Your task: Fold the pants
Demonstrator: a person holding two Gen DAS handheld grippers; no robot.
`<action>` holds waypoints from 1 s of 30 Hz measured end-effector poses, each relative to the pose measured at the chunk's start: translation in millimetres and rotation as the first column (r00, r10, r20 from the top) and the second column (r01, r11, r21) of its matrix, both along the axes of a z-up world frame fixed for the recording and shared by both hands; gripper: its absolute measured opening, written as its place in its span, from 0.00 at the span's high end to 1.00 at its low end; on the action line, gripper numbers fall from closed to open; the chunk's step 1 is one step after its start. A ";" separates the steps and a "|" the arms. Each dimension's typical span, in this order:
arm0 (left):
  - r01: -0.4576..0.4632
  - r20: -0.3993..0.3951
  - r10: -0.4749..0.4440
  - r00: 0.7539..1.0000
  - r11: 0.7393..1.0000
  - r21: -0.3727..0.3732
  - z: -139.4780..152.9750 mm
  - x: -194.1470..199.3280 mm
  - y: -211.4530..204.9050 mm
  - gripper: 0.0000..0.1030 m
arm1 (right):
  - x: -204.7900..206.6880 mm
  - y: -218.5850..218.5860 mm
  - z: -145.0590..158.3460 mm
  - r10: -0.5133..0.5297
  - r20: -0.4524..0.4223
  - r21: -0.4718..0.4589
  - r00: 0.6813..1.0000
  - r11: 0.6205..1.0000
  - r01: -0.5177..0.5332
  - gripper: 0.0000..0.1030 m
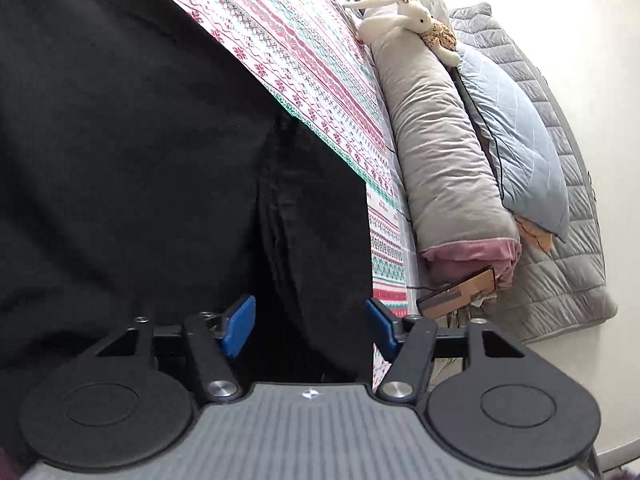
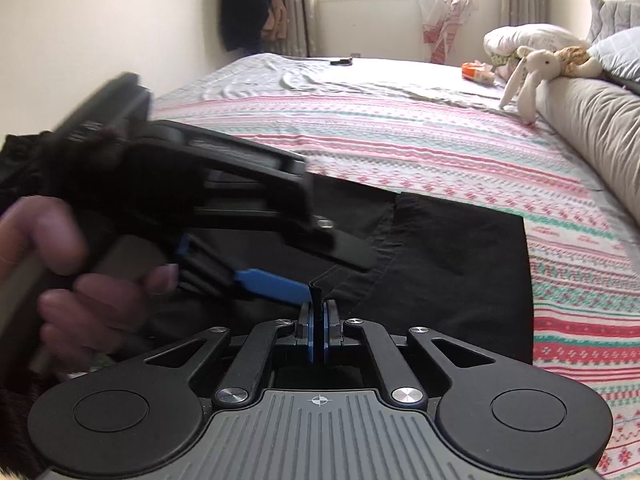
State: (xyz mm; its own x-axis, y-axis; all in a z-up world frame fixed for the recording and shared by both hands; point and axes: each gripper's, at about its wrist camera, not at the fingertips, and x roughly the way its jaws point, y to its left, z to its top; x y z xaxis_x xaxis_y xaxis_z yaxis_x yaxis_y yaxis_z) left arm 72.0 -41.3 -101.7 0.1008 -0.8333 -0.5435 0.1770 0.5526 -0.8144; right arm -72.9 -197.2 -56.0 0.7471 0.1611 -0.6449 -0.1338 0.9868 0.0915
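Your right claw [image 2: 319, 320] pinches an edge of the black pants [image 2: 440, 248] on the bed [image 2: 400, 136]; beside it, your left claw [image 1: 310, 326] stands open, pants between its fingers.

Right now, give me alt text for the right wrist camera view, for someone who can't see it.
The right gripper is shut on a fold of black pants spread on a bed with a pink and teal patterned sheet. The left gripper, held in a hand, reaches in from the left, blurred. A plush rabbit lies behind.
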 end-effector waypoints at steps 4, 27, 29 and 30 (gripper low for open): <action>-0.037 0.001 0.037 0.999 0.999 0.027 -3.7 5.5 -8.2 0.34 | -0.8 -2.1 1.8 0.043 -0.012 0.066 0.999 0.997 -0.042 0.97; -0.274 0.488 0.019 0.873 0.846 0.458 56.3 -2.3 62.9 0.70 | 32.3 -40.0 -18.3 -0.074 -0.183 0.206 0.980 0.972 0.112 0.42; -0.285 0.498 0.018 0.867 0.838 0.466 59.2 -2.7 78.5 0.70 | 34.0 -31.2 -19.0 -0.061 -0.180 0.185 0.982 0.978 0.095 0.42; -0.293 0.501 0.023 0.865 0.834 0.468 59.8 -2.6 86.4 0.70 | 34.5 -26.6 -18.4 -0.055 -0.173 0.171 0.983 0.982 0.085 0.42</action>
